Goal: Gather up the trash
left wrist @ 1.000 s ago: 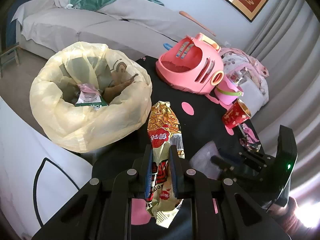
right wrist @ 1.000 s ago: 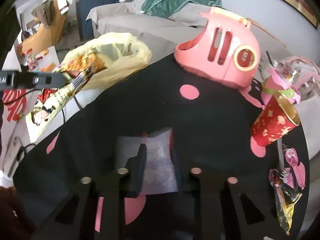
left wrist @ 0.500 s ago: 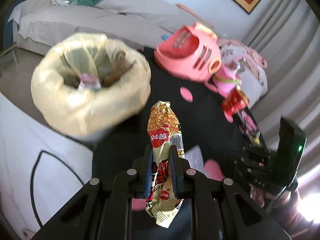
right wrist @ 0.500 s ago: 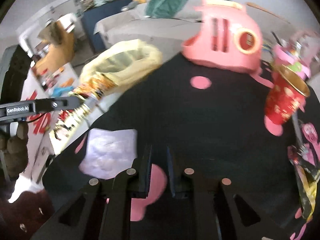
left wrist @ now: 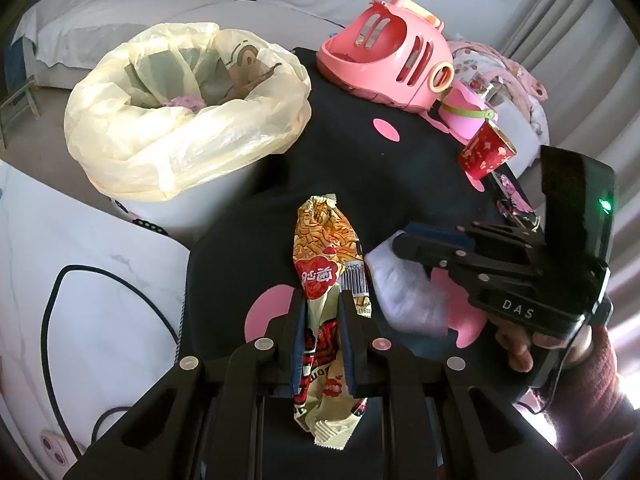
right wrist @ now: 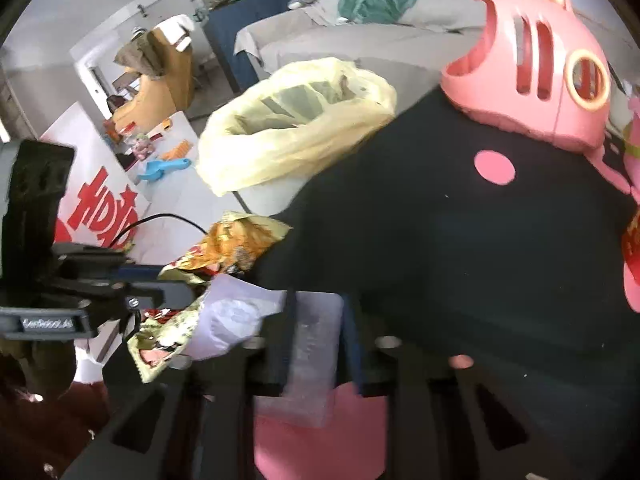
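Both grippers grip trash: left gripper [left wrist: 323, 300] a noodle wrapper [left wrist: 326, 256], right gripper [right wrist: 316, 304] a clear bag [right wrist: 312, 344].

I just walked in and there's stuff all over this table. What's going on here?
Someone is collecting trash with a handheld gripper in each hand. The left gripper is shut on a noodle wrapper, held above the black table. The right gripper is shut on a clear plastic bag. Neither piece has gone into the lined bin beside the table yet. A red cup and a pink toy sit on the far side of the table.
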The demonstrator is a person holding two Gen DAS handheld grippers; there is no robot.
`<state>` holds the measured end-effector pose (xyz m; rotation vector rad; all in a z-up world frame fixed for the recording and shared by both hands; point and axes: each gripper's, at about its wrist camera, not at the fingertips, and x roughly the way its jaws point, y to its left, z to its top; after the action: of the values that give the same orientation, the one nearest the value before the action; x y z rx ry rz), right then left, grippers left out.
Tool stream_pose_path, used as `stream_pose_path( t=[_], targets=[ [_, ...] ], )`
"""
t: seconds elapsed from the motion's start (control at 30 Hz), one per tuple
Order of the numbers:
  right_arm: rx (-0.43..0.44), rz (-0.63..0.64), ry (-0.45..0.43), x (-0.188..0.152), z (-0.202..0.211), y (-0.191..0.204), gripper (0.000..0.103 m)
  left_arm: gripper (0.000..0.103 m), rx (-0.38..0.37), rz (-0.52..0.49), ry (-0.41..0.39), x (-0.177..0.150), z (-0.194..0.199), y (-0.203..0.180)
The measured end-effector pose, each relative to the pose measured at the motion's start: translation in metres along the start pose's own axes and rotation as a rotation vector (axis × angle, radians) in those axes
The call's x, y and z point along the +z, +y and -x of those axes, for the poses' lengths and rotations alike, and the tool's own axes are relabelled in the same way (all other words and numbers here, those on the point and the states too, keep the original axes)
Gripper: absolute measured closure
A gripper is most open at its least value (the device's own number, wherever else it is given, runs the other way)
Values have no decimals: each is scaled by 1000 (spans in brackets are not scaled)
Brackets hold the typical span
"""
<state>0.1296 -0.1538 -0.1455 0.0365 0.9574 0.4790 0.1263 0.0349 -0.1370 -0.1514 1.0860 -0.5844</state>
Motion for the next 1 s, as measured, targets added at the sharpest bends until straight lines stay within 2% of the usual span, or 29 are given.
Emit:
stream_pose_path(
  t=[0.2, 0.37, 0.5, 0.57, 0.6, 0.63, 0.83, 1.0],
  targets=[
    [-23, 14, -71, -1, 37, 11, 99, 87, -16, 10, -19, 3, 6, -2],
    [-67, 13, -137, 7, 78, 14, 99, 87, -25, -7, -77, 10, 27, -9],
    [-95, 60, -142, 3, 94, 25, 96, 87, -17, -11, -129, 15, 46, -10],
    [-94, 135, -133, -8, 94, 42, 87, 87, -8, -4, -152, 17, 56, -6],
    [-94, 164, -127, -14, 91, 49, 72, 87, -2, 3, -162, 17, 60, -3],
    [-98, 191, -117, -20, 89, 55, 63, 87, 1, 7, -166, 17, 63, -1],
    [-139, 335, -49, -52, 56, 90, 63, 86, 12, 23, -186, 14, 76, 7],
    [-263, 440, -25, -56, 23, 101, 64, 86, 6, 29, -184, 11, 76, 9]
  ],
)
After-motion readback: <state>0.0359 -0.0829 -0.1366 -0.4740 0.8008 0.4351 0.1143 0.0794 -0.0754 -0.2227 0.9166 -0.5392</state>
